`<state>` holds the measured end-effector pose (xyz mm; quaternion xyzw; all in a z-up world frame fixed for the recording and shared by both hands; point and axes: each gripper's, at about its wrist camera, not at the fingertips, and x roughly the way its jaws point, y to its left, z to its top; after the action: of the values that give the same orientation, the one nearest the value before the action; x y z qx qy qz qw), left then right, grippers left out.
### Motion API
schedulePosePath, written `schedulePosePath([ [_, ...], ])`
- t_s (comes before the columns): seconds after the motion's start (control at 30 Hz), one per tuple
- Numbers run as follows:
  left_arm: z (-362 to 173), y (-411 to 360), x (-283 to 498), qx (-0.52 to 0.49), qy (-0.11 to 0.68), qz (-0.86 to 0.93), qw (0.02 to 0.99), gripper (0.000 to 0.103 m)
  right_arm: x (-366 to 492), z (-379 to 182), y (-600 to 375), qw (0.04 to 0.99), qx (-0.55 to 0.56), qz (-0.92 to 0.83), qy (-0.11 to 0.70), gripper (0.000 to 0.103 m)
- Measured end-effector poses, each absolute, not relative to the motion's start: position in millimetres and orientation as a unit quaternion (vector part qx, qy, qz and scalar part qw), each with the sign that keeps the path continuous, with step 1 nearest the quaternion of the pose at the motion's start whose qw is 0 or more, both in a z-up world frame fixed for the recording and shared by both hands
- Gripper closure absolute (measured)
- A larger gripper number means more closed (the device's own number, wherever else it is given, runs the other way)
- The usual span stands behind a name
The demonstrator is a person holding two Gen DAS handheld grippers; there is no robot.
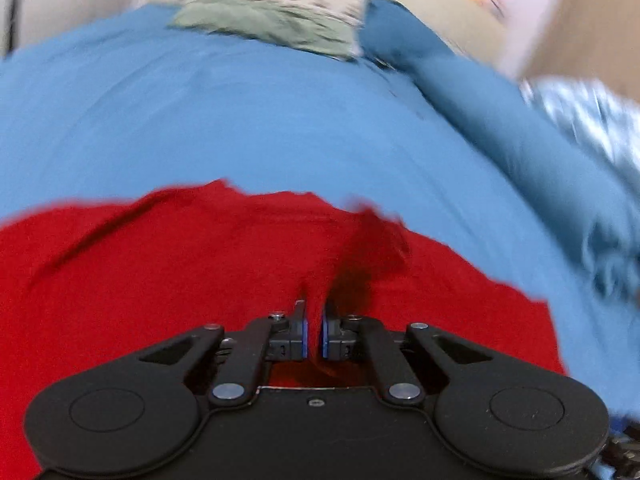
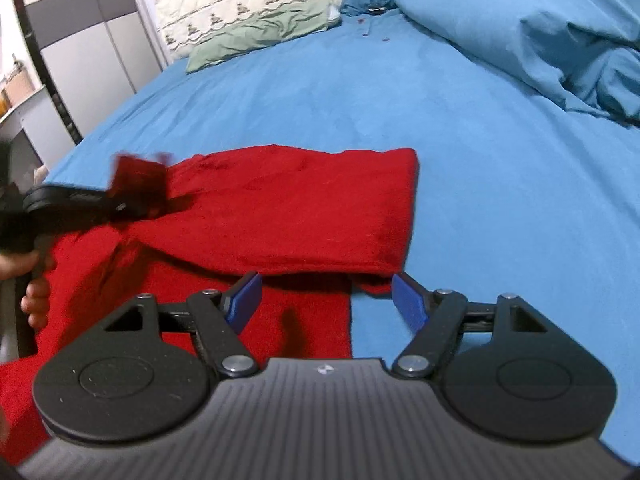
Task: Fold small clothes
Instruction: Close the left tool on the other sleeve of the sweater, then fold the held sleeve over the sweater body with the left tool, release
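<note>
Blue bedsheet (image 2: 460, 168) carries the red garment (image 2: 304, 208), its long axis running left to right, partly folded over itself. Left gripper (image 1: 314, 320) pinches a raised tuft. Right gripper (image 2: 327, 300) hangs spread at its near right edge.

left tongs (image 1: 314, 330) – pinched closed, tilted down | right tongs (image 2: 327, 300) – spread wide, nothing gripped
</note>
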<state>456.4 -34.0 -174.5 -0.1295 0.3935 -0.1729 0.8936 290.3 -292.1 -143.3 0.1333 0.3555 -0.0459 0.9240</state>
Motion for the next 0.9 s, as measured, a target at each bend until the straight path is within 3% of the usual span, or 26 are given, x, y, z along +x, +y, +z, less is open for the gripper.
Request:
schedulePosePath([
  [0.1, -191, -16, 451, -0.156, 0.405, -0.178, 0.883, 0.084, 291, -146, -297, 0.921, 0.145, -0.052, 0.359, 0.015],
  [0.23, -200, -7, 455, -0.179, 0.396, -0.192, 0.88, 0.083, 291, -148, -296, 0.919, 0.138, -0.055, 0.366, 0.015],
  [0.3, -198, -10, 458, -0.179, 0.393, -0.193, 0.881, 0.085, 293, -149, -294, 0.918, 0.13, -0.059, 0.369, 0.008],
  [0.33, -197, -12, 460, -0.177, 0.393, -0.191, 0.882, 0.1, 293, -150, -294, 0.918, 0.127, -0.061, 0.37, 0.007],
  [0.67, -135, 43, 410, -0.131, 0.239, -0.1, 0.957, 0.099, 311, -166, -278, 0.917, 0.06, -0.073, 0.388, 0.007],
  [0.9, -155, 91, 402, -0.137, 0.245, -0.059, 0.958, 0.099, 337, -173, -254, 0.917, -0.009, -0.067, 0.393, 0.006],
])
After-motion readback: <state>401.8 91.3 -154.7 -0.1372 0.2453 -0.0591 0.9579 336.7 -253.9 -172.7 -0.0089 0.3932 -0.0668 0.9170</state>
